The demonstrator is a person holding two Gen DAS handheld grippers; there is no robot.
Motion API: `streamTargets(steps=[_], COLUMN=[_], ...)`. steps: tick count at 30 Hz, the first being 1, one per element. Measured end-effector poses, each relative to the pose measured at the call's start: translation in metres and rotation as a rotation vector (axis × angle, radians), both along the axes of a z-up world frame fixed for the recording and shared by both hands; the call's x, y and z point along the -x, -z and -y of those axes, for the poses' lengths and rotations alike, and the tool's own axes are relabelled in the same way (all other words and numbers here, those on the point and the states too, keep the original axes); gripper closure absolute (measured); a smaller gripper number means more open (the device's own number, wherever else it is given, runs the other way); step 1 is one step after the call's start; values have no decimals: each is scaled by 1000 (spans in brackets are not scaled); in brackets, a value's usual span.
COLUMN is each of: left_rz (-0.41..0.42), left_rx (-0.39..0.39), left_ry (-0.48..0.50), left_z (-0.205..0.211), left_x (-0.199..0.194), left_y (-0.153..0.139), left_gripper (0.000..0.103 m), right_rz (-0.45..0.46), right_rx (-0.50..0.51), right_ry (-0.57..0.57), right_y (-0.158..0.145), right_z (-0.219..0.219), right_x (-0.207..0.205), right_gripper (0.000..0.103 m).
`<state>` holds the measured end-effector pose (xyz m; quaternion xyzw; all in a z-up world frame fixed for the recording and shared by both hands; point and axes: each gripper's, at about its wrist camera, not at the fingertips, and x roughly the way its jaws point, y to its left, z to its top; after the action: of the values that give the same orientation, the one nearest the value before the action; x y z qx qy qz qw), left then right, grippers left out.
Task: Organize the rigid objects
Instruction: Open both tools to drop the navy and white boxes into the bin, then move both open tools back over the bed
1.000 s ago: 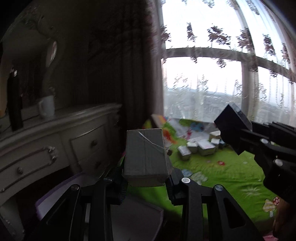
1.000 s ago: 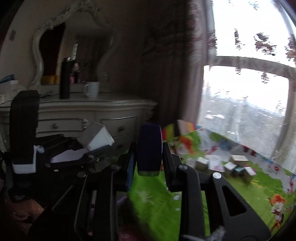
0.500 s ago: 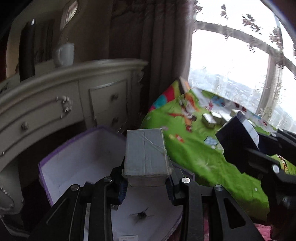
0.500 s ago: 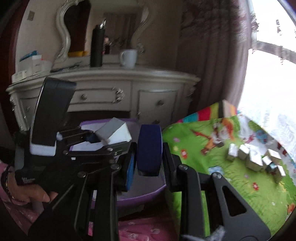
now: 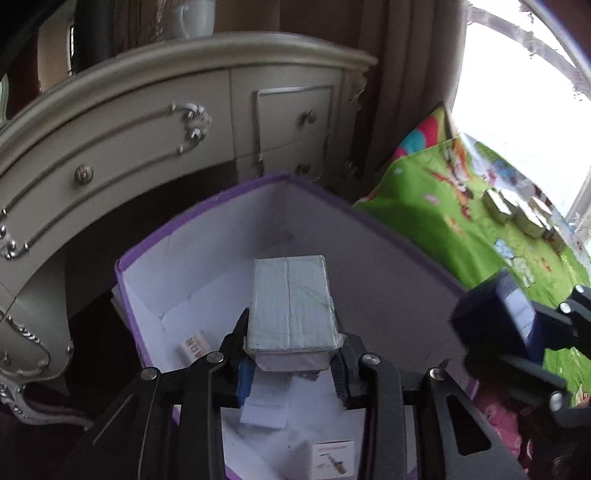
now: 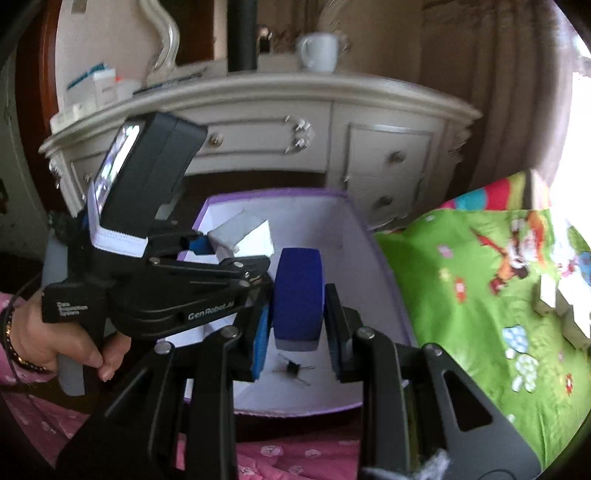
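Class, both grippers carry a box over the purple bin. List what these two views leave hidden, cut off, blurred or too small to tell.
- Bin floor: left wrist view, partly hidden by the grey box and the left gripper.
- Label in the bin: too small to read.
- Small boxes on the green mat: blurred.
- Blue box: right wrist view, sides covered by the right gripper.

mug (image 5: pixel 195 16) cut off, distant boxes (image 5: pixel 517 214) blurred

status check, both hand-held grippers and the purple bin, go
Left hand-held gripper shut on grey box. Right hand-held gripper shut on blue box. Both above open purple bin. Only small bits inside.
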<state>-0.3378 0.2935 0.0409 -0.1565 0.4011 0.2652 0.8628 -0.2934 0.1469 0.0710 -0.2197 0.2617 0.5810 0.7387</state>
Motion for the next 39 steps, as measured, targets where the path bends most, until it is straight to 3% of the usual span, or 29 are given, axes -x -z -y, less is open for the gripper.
streamTargets(steps=[8, 10, 11, 12, 13, 17, 19, 21, 24, 28, 32, 35, 36, 39], left_rz=[-169, -192, -194, -186, -179, -163, -127, -96, -70, -39, -62, -68, -68, -65], left_rx=[24, 17, 7, -1, -12, -65, -39, 2, 36, 59, 25, -21, -52, -49], left_ry=[-121, -161, -175, -177, -174, -124, -55, 56, 235, 384, 426, 422, 413, 418], left_z=[-29, -33, -34, -33, -30, -8, 5, 27, 69, 116, 151, 166, 170, 174], left_x=[0, 2, 3, 4, 3, -15, -29, -52, -98, -177, -260, -317, -331, -365], left_y=[25, 26, 25, 24, 21, 11, 7, 5, 5, 10, 18, 28, 29, 28], left_gripper=[65, 47, 42, 32, 27, 20, 19, 19, 19, 19, 19, 18, 18, 17], right_rz=[-141, -184, -190, -185, -182, -200, -190, -149, -93, -118, -154, -175, -194, -227], right_rx=[91, 69, 62, 56, 46, -5, -40, -50, -29, -14, -2, 63, 81, 112], right_ry=[-92, -97, -91, -77, -60, 72, 191, 350, 558, 751, 870, 919, 920, 946], right_y=[30, 31, 32, 30, 29, 20, 14, 10, 9, 14, 25, 39, 45, 57], right_z=[-38, -36, -33, -29, -24, 12, 43, 77, 128, 189, 232, 243, 246, 254], right_x=[-2, -4, -6, -8, -12, -43, -68, -95, -132, -175, -204, -233, -243, -269], right_gripper=[72, 65, 54, 45, 42, 40, 38, 30, 29, 29, 28, 26, 26, 23])
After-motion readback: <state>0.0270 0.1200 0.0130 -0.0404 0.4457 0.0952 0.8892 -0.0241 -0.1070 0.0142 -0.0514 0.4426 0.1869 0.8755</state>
